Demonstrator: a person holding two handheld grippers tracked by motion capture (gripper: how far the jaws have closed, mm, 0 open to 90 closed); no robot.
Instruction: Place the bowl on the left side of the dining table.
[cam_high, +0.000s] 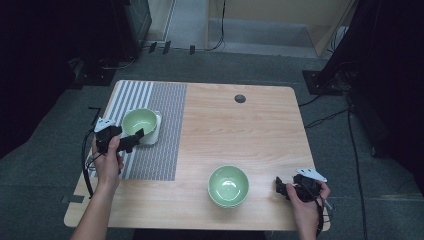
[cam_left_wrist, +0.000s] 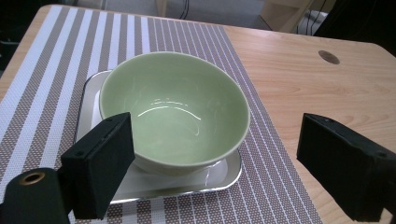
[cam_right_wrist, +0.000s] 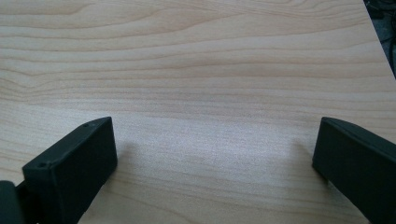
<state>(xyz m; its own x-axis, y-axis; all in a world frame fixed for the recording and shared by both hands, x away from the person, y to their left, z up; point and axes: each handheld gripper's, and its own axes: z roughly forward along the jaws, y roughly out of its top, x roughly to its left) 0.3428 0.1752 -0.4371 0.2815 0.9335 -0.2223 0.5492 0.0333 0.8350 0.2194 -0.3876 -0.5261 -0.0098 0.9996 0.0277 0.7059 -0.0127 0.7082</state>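
While left gripper (cam_high: 136, 139) hovers wide open at near rim of pale green ceramic bowl (cam_left_wrist: 173, 112), bowl sits in small silver metal tray (cam_left_wrist: 224, 176) on grey-and-white striped woven placemat (cam_high: 165, 120). Right gripper (cam_high: 281, 186), also spread, rests empty on light wooden table (cam_right_wrist: 196, 70) beside second green bowl (cam_high: 228, 186). Step judged: approach to grasp. Next move: slip one jaw inside rim, close gently.

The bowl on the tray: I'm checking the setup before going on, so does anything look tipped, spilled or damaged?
Nothing stands out. The green bowl sits upright and empty on the tray, which lies flat on the striped mat.
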